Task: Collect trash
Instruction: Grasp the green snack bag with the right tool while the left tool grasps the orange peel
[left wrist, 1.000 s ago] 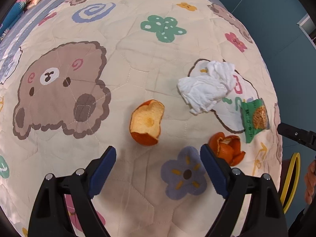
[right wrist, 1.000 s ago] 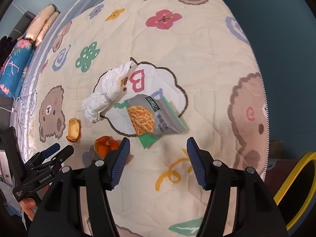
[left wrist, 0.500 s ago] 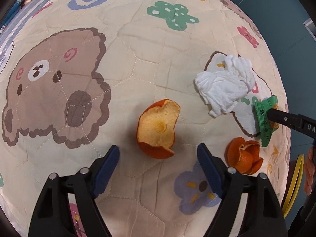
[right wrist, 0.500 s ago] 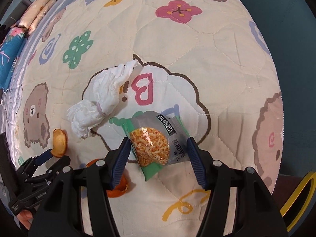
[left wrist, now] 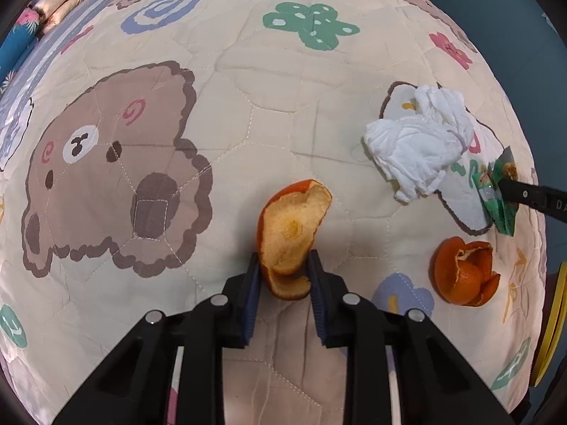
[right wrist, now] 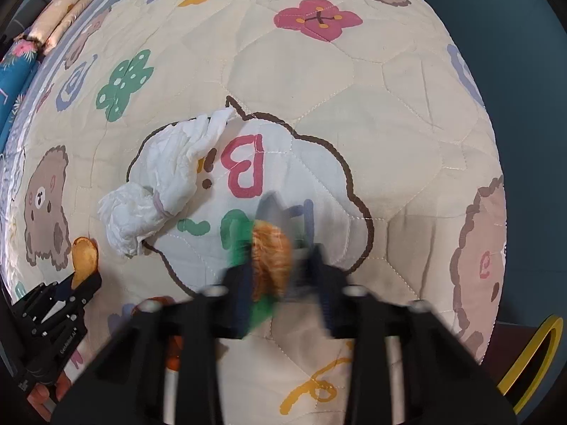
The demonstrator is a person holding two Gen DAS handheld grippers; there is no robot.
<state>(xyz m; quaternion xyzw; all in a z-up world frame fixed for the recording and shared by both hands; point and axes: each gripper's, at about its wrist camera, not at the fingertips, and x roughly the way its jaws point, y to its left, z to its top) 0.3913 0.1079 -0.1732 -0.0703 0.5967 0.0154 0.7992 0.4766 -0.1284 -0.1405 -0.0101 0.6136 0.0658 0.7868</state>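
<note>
My left gripper (left wrist: 284, 267) is shut on a cupped piece of orange peel (left wrist: 288, 228) on the quilt. My right gripper (right wrist: 280, 265) is shut on a green and grey snack wrapper (right wrist: 271, 248), which is crumpled between the pads; this view is blurred. The wrapper (left wrist: 496, 191) and the right gripper's tip also show at the right of the left wrist view. A crumpled white tissue (left wrist: 421, 145) lies between the two grippers; it also shows in the right wrist view (right wrist: 159, 184). A second curled orange peel (left wrist: 464, 272) lies at the right.
Everything lies on a cream quilt (left wrist: 283, 88) printed with bears and flowers. A yellow-rimmed bin (right wrist: 531, 361) stands past the quilt's right edge. Folded bedding (left wrist: 53, 3) lies at the far left. Blue floor surrounds the quilt at the right.
Both grippers have moved forward and closed: the left on the cupped orange peel, the right on the snack wrapper, which has crumpled.
</note>
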